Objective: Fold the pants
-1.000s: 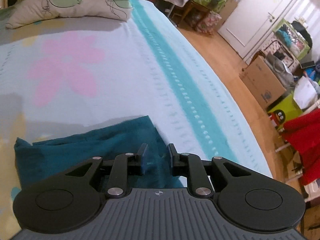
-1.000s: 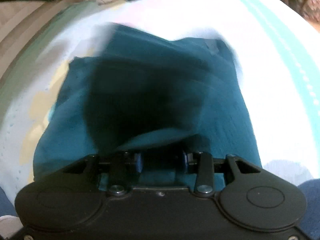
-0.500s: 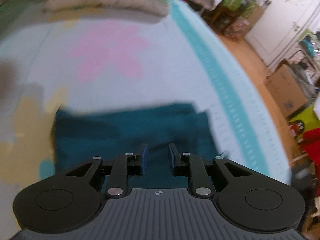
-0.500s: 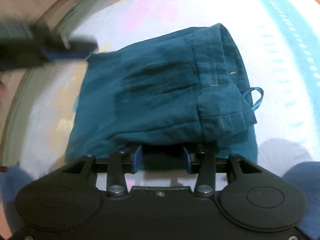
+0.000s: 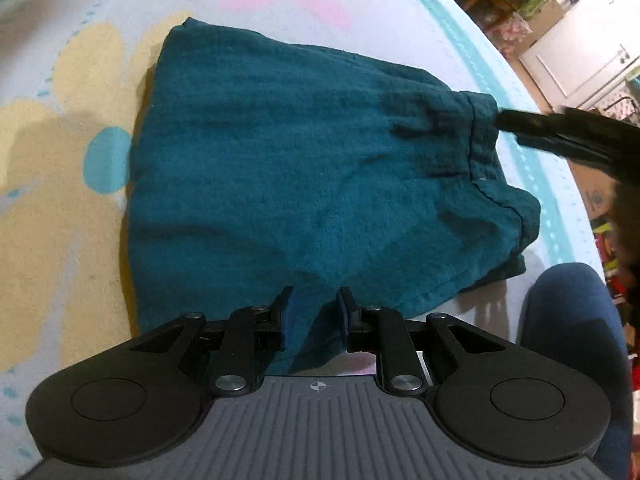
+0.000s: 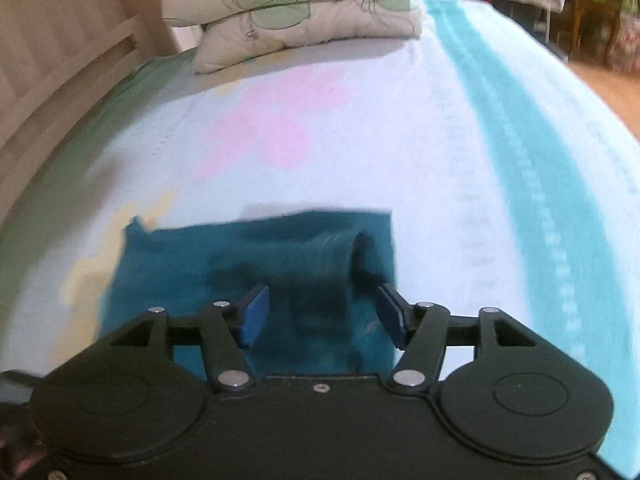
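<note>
The teal pants (image 5: 320, 168) lie folded in a flat bundle on the flowered bed sheet (image 5: 48, 208), waistband to the right. My left gripper (image 5: 312, 308) hovers over their near edge, its jaws narrowly open with nothing pinched. The right gripper (image 5: 516, 124) comes in from the right as a dark blur, its tip beside the waistband. In the right wrist view the pants (image 6: 280, 264) lie under my right gripper (image 6: 322, 312), whose jaws are opening wide and pressing on no cloth.
Two leaf-print pillows (image 6: 288, 12) are stacked at the head of the bed by a wooden headboard (image 6: 60, 60). A person's blue-clad knee (image 5: 576, 320) rests at the bed's near right. Boxes and a white door (image 5: 580, 52) stand beyond the bed's right edge.
The left gripper dropped down towards the pants, which now fill its view. The right gripper spread its jaws, lifted off the bundle and pulled back.
</note>
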